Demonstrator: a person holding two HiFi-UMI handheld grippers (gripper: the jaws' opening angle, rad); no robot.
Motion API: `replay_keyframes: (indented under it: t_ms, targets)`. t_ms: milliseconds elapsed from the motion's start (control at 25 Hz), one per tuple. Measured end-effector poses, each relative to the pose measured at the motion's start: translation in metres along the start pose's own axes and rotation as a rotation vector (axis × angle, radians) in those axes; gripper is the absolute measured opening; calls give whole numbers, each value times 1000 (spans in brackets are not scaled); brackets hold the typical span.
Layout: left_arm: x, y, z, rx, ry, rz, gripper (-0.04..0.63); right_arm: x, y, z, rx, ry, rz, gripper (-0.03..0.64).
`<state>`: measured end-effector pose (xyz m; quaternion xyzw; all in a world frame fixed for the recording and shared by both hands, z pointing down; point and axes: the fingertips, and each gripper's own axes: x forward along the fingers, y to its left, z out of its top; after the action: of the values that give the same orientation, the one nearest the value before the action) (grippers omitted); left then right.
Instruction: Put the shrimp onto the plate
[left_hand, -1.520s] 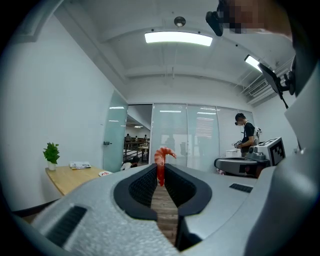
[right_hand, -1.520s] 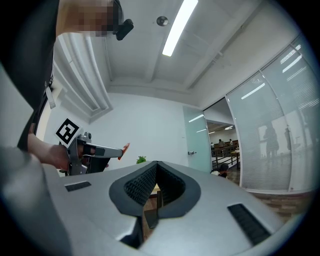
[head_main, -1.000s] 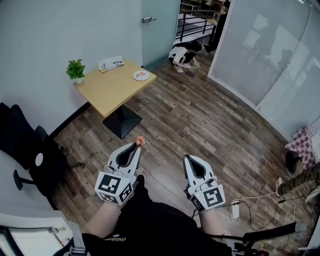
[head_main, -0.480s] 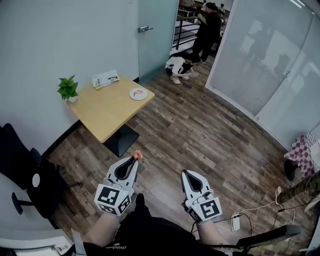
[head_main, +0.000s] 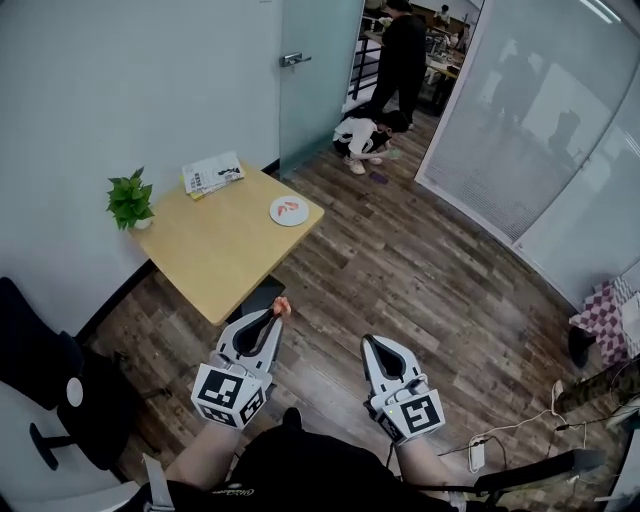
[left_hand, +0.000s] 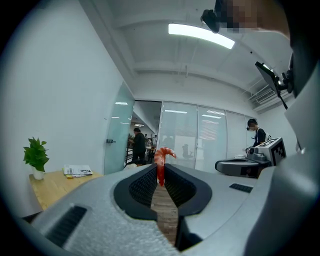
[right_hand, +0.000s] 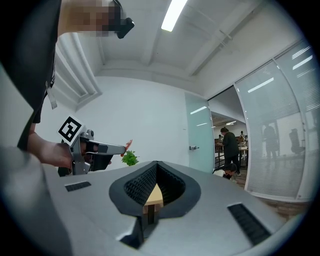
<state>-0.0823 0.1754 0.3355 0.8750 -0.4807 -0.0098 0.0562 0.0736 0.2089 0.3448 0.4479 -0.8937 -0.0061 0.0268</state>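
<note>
Square light-wood tabletop (head_main: 215, 250) on dark plank floor (head_main: 420, 280), plain white wall (head_main: 130, 80) behind it, frosted glass door (head_main: 320, 95) just beside.

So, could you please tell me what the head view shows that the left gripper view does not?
Only the head view: the white plate and the black chair. Only the left gripper view: the ceiling light. Both: the shrimp pinched in the left gripper, the table, the potted plant and the magazine.
</note>
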Motion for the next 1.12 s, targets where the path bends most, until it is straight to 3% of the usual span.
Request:
replay_keyframes:
  t_ms: [240,600,1120]
  targets:
    - [23,50,-2,-19,10,-21,49,49,5,-5,-5,24,-17,2]
    - [39,72,0,-32,-16,-59,49,80,-3,4,-32,-6,-52,2]
    - [74,98,10,-8,-35,-39,48,122,-30,10,-34,-55,-34,2]
